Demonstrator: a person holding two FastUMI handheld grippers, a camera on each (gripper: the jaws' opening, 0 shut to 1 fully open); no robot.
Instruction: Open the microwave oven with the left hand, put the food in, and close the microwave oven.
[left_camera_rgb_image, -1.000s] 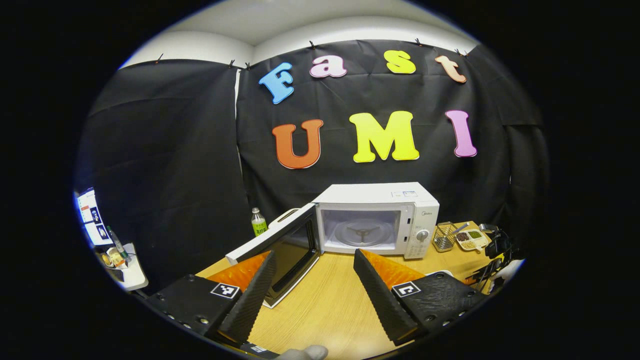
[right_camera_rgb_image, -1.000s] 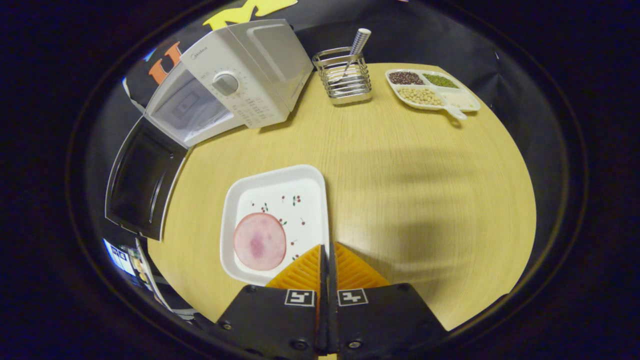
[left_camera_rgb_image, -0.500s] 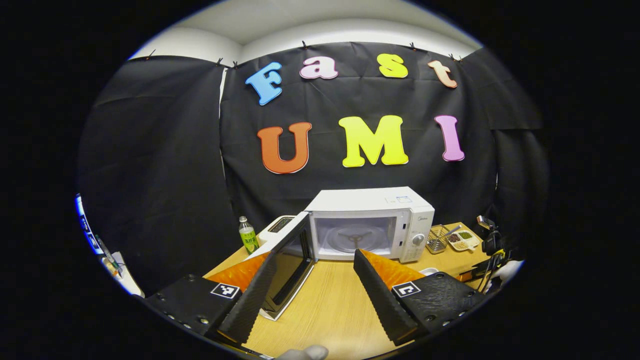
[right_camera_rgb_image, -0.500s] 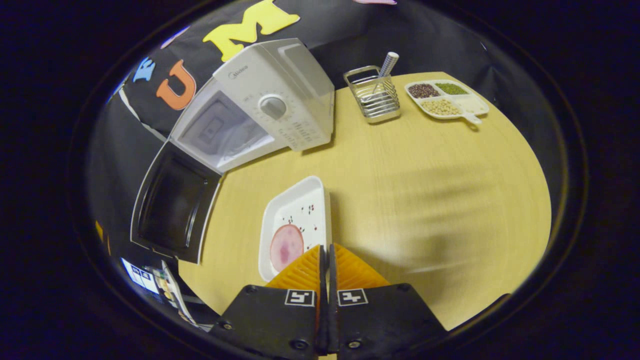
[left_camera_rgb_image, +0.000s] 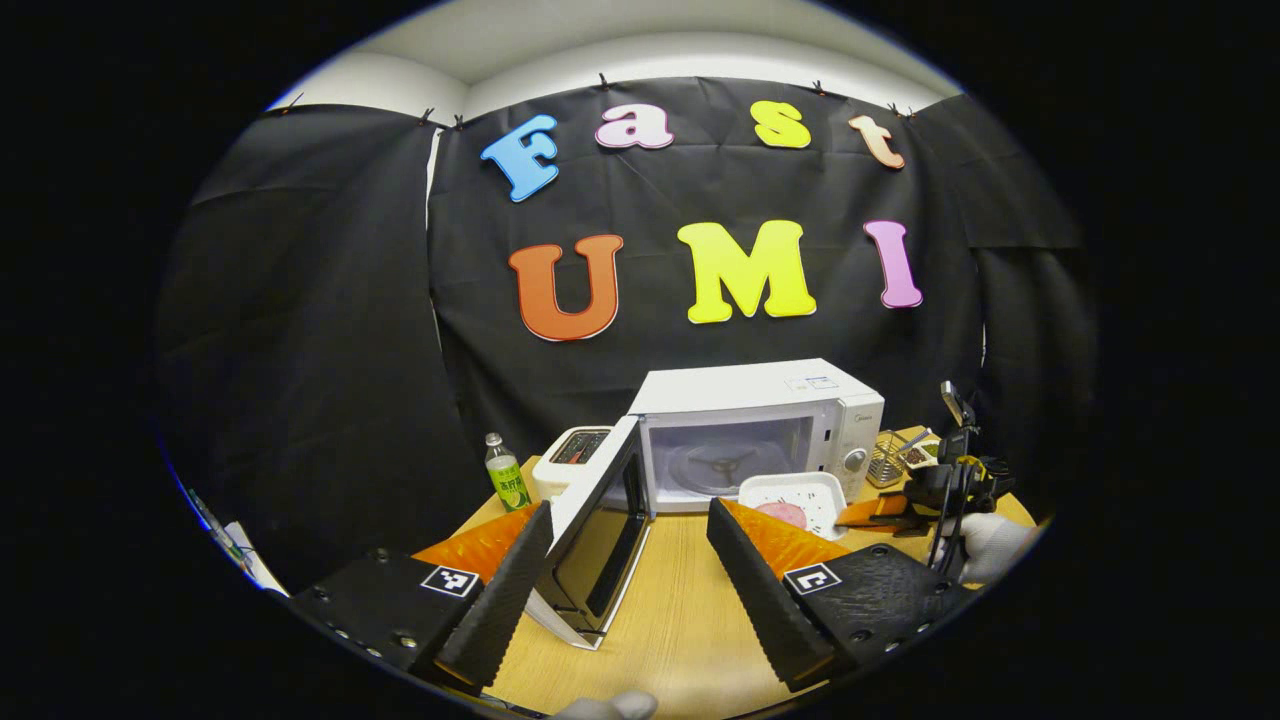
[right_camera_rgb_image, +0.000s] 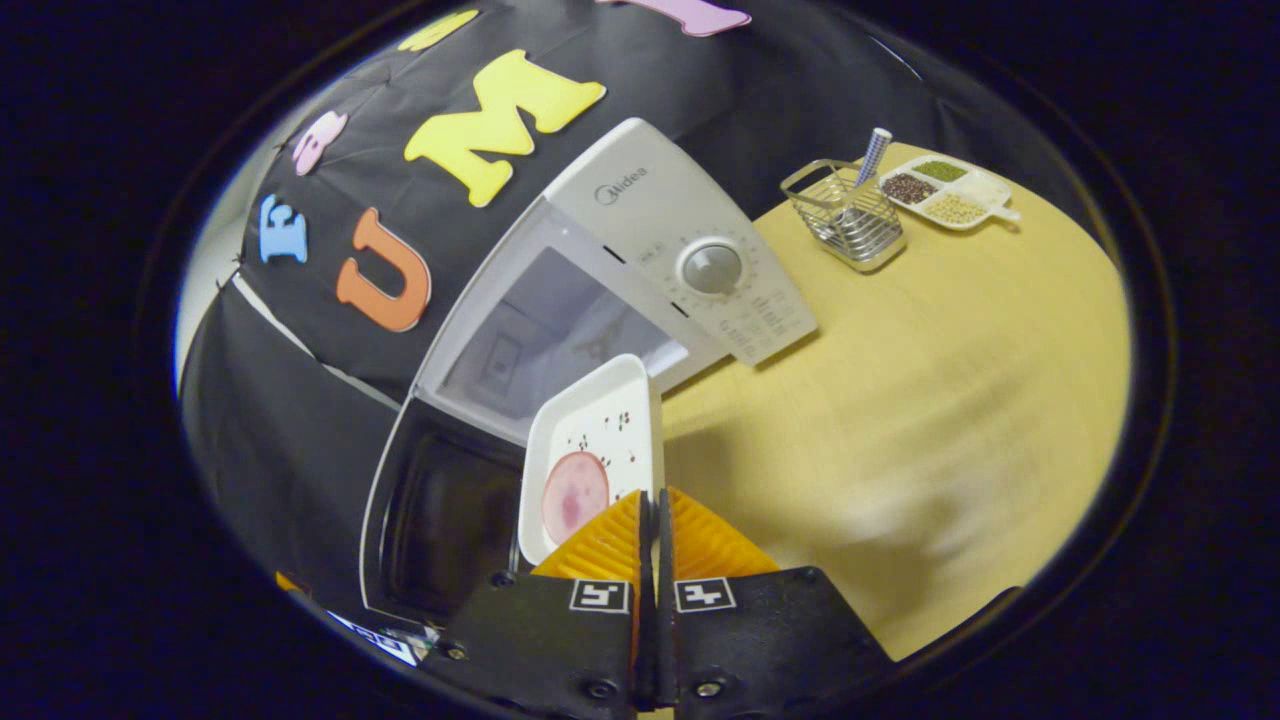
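Wooden table (right_camera_rgb_image: 900, 400) carries one microwave (left_camera_rgb_image: 760, 425), door (left_camera_rgb_image: 600, 520) swung open at frame centre. My right tongs (right_camera_rgb_image: 655, 510) are clenched on one white tray (right_camera_rgb_image: 590, 440) with one ham slice (right_camera_rgb_image: 573, 495), tilted before the cavity. My left tongs (left_camera_rgb_image: 630, 570) hang released, low.

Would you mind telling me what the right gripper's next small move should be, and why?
Probably carry the white tray forward into the microwave cavity: the right gripper pinches its rim, the ham slice lies on it, and the door stands open.
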